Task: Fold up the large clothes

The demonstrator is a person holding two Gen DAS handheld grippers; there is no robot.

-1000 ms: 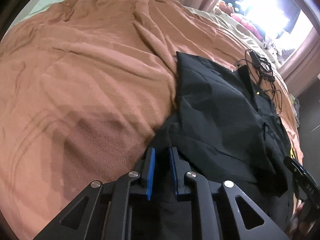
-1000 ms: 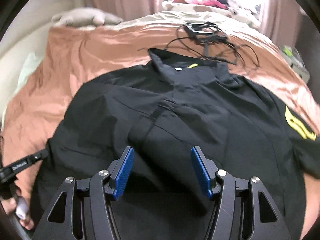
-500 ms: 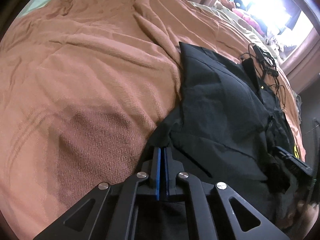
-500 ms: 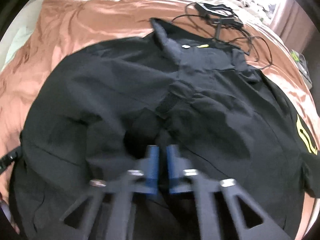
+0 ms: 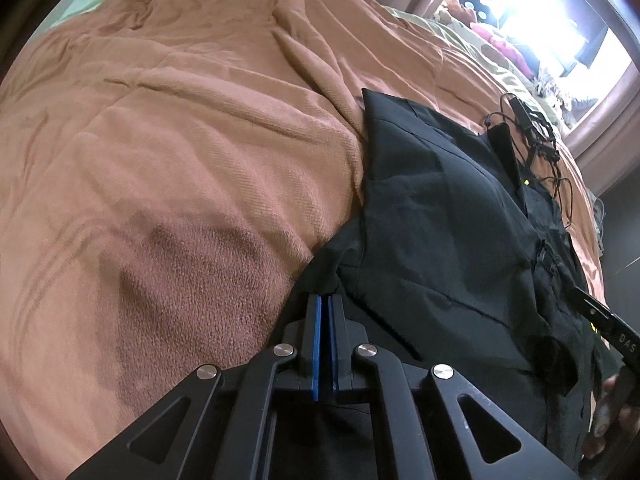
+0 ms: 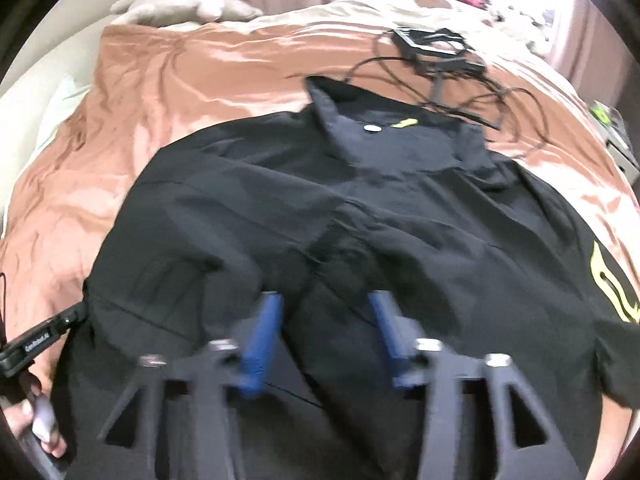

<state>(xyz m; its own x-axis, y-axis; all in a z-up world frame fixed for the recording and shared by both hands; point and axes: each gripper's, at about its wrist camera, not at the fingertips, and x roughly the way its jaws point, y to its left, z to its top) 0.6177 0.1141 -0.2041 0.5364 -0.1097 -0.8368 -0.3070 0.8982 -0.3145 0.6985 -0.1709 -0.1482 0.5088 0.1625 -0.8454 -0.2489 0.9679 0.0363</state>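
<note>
Item: large black woven jacket (image 6: 360, 216) with yellow sleeve print, spread flat on a bed under a rust-brown fleece blanket (image 5: 180, 160). Collar lies at 12 o'clock in the right wrist view, hem at 6 o'clock.

Change, left tool (image 5: 325, 308): a second ago its blue pads stood slightly apart over the jacket's edge; now they are pressed together, with black cloth running in between them at the garment's 9 o'clock side, where jacket meets blanket. Judged: a pinch on the side edge is secured, ready for a fold.

Change, right tool (image 6: 326, 312): open a second ago, closed half a second ago, and its jaws are opening again now, at roughly medium width. A raised ridge of black cloth sits between the pads; they do not appear to press it, though motion blur limits certainty. Judged: the grasp was released or missed, so this side needs another attempt before folding.

Also present: tangle of black cables with a small black device (image 6: 440, 52) at 12 o'clock beyond the collar, resting on the blanket, touching or just beside the jacket.
</note>
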